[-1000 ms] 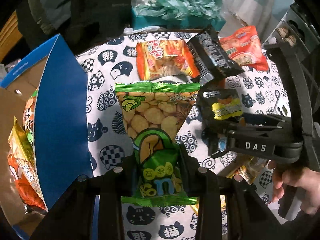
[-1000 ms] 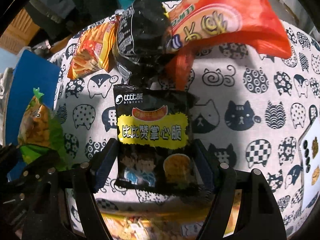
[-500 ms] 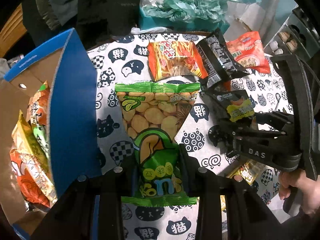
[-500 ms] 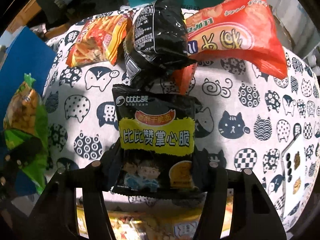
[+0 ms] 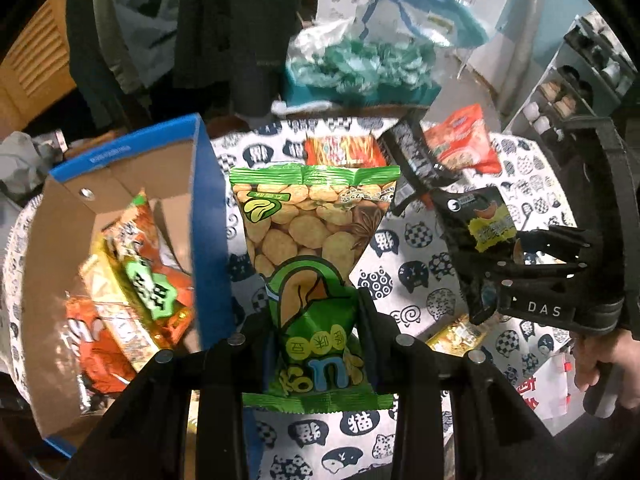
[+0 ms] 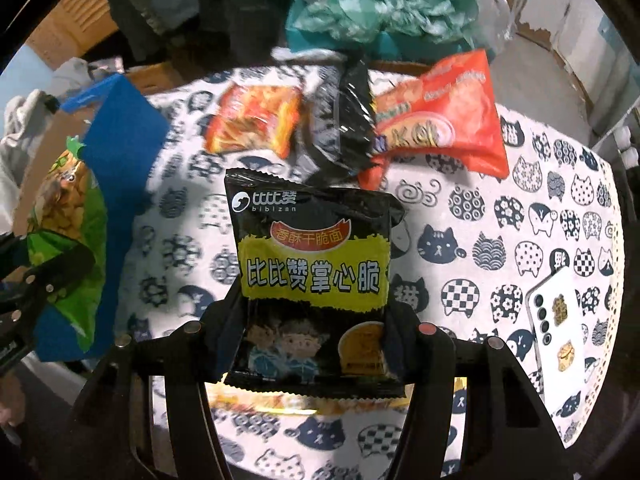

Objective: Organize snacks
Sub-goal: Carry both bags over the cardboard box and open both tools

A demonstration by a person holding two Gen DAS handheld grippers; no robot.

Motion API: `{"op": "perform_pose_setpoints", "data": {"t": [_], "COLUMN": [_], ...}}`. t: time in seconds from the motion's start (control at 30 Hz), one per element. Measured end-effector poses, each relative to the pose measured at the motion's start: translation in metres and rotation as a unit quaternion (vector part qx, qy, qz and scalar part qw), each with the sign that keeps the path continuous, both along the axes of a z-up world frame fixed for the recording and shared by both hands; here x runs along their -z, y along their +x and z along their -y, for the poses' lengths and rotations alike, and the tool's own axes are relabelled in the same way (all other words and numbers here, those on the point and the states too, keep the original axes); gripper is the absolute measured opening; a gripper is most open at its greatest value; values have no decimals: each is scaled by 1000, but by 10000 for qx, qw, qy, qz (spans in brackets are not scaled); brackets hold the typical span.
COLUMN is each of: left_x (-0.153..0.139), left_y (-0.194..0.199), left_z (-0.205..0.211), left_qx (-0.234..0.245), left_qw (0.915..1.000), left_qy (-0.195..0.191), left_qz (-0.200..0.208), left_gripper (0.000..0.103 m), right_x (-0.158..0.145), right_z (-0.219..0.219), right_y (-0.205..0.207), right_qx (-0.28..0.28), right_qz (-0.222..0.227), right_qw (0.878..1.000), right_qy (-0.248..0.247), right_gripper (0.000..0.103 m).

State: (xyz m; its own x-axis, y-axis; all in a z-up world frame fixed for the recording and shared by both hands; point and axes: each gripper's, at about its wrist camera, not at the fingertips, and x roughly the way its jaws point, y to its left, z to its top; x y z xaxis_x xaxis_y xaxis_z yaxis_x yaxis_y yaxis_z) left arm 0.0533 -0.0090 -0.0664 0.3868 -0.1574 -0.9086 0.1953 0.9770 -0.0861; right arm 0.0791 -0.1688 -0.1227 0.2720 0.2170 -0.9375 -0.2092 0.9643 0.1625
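My left gripper (image 5: 314, 320) is shut on a green bean snack bag (image 5: 316, 236), held above the cat-print tablecloth (image 5: 404, 268) just right of the blue cardboard box (image 5: 204, 216). The box holds several snack packets (image 5: 136, 280). My right gripper (image 6: 314, 316) is shut on a black noodle snack bag (image 6: 312, 276) with a yellow label, also lifted off the cloth. The left wrist view shows that gripper (image 5: 486, 280) and its black bag (image 5: 476, 220) at the right. The green bag (image 6: 64, 216) appears at the left of the right wrist view.
On the far side of the cloth lie an orange fries-style packet (image 6: 256, 120), a black packet (image 6: 340, 120) and a red-orange packet (image 6: 444, 116). A white phone (image 6: 560, 328) lies at the right. A yellow packet (image 5: 456, 332) lies under the right gripper. Teal bags (image 5: 360, 64) stand behind.
Both grippers have risen with their bags, so the cloth looks farther away. The right gripper closed onto the black bag. More of the box's inside shows now.
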Motion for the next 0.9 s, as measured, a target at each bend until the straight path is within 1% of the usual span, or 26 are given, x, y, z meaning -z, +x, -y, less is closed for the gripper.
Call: {"op": "perform_pose_setpoints", "data": {"t": [0.13, 0.2, 0.37, 0.47, 0.6, 0.7, 0.77, 0.9], "left_x": [-18, -27, -50, -59, -61, -58, -54, -37], "left_y": [-4, -4, -6, -5, -4, -2, -2, 1], "left_z": [-12, -19, -47, -74, -106, -130, -145, -174], "left_qx": [-51, -85, -182, -372, -539, -689, -835, -1170], "left_qw": [9999, 9998, 9987, 9977, 9965, 9955, 9947, 9923], "left_qy": [-70, -55, 129, 226, 383, 456, 404, 239], "left_qz": [124, 198, 448, 515, 507, 474, 454, 324], "left_gripper": [34, 35, 35, 35, 35, 35, 35, 35], "right_x": [-22, -37, -61, -74, -87, -95, -98, -100], "right_z": [-3, -12, -42, -63, -93, -118, -136, -170], "right_y": [-11, -13, -11, -8, -4, 0, 3, 8], "right_qx": [-141, -234, -450, -589, -772, -929, -1007, -1195], "right_qz": [107, 195, 355, 443, 559, 626, 648, 657], "right_qw": [9997, 9993, 9978, 9965, 9942, 9922, 9909, 9883], "right_qy": [149, 204, 319, 400, 493, 552, 610, 677], "right_gripper": [59, 59, 59, 59, 59, 59, 59, 59]}}
